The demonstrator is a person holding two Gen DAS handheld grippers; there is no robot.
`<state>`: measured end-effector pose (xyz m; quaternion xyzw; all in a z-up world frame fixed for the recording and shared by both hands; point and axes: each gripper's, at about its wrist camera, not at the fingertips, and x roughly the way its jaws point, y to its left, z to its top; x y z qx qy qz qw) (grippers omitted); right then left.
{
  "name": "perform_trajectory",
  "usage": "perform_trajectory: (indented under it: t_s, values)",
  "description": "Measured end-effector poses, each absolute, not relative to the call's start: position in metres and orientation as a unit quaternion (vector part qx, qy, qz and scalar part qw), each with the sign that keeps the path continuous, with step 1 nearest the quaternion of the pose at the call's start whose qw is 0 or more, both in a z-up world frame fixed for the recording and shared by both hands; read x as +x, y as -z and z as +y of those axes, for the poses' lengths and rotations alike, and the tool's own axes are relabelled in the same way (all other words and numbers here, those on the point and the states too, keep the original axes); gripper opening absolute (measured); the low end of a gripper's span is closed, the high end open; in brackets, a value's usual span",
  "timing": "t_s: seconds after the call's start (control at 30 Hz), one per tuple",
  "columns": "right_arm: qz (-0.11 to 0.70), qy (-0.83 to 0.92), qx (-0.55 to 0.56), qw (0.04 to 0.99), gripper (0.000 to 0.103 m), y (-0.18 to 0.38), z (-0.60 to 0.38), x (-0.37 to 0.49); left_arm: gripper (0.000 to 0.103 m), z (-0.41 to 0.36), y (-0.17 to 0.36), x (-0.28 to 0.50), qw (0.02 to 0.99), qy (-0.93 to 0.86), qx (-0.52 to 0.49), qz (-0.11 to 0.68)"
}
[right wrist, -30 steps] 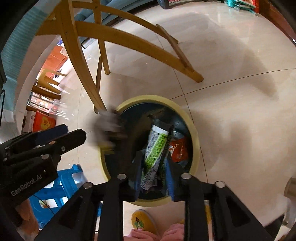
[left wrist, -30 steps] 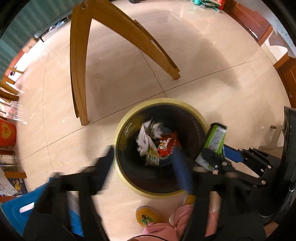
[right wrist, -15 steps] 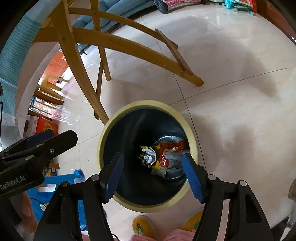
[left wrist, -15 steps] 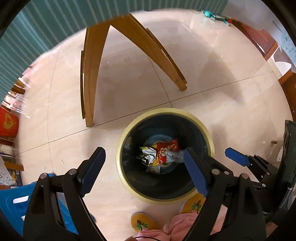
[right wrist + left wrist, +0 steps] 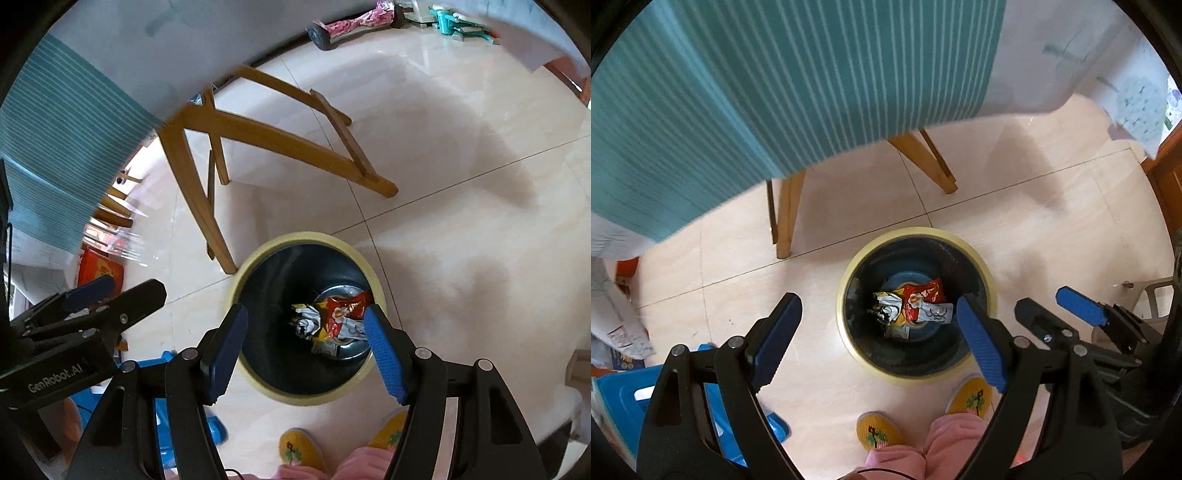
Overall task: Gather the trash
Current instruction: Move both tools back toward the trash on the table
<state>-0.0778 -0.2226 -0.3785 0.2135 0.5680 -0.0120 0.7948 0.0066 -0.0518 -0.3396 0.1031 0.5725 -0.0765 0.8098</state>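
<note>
A round bin with a yellow rim (image 5: 988, 284) (image 5: 376, 280) stands on the tiled floor below both grippers. At its bottom lie crumpled wrappers: a red one (image 5: 921, 295) (image 5: 343, 308) and a silver one (image 5: 886, 310) (image 5: 306, 321). My left gripper (image 5: 879, 332) is open and empty, high above the bin's left side. My right gripper (image 5: 306, 339) is open and empty above the bin, and it also shows at the right of the left wrist view (image 5: 1060, 317).
A wooden table leg frame (image 5: 785, 218) (image 5: 207, 206) stands behind the bin under a teal striped tablecloth (image 5: 775, 85). A blue plastic stool (image 5: 624, 398) sits at the left. The person's yellow slippers (image 5: 879, 432) are just in front of the bin.
The right gripper opened and dropped the green wrapper into the bin; the left let white trash fall in. Both grippers then rose away from the bin, so the tablecloth came into view.
</note>
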Motion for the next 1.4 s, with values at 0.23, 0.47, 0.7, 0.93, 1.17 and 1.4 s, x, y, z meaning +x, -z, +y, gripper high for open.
perform_trajectory:
  t_s: [0.23,0.47,0.7,0.93,1.17,1.4]
  values:
    - [0.565,0.025,0.213,0.796,0.067,0.295,-0.221,-0.083,0.084,-0.047,0.262,-0.012,0.814,0.085,0.102,0.566]
    - [0.553,0.019,0.200,0.809,0.067,0.191,-0.214,-0.082,0.084,-0.034,0.166,-0.018,0.828,0.083,0.080,0.549]
    - [0.527,-0.001,0.191,0.828,0.067,0.079,-0.206,-0.077,0.084,-0.019,0.055,-0.018,0.858,0.070,0.051,0.507]
    - [0.495,-0.044,0.156,0.854,0.067,-0.020,-0.198,-0.062,0.084,-0.010,-0.037,-0.014,0.884,0.049,0.020,0.465]
    - [0.464,-0.096,0.120,0.872,0.067,-0.083,-0.191,-0.032,0.084,-0.020,-0.111,-0.006,0.909,0.025,0.014,0.417]
    - [0.456,-0.139,0.095,0.874,0.067,-0.103,-0.182,0.013,0.084,-0.012,-0.139,0.010,0.915,-0.012,0.010,0.402]
